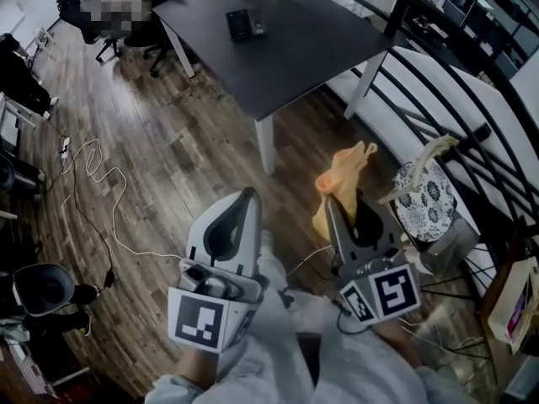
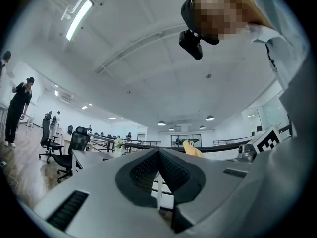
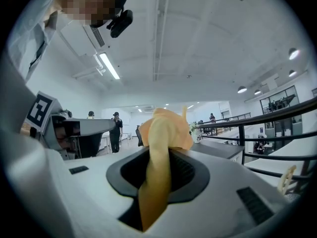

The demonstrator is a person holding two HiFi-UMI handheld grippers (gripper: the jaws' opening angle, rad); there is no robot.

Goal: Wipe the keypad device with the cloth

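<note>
Cloth (image 1: 344, 171) in right gripper (image 1: 345, 200), short of table (image 1: 263, 114) edge (floor (image 1: 168, 158) between)

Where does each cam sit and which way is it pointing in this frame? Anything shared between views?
Head view: on the person's head, facing steeply down at floor and dark table with keypad device; shows left gripper, right gripper, white clothing.
Left gripper view: on left gripper, tilted up at ceiling; shows its shut, empty jaws, white clothing.
Right gripper view: on right gripper, tilted up too; jaws clamp the cloth.
Shared: cloth shows in all three views.
</note>
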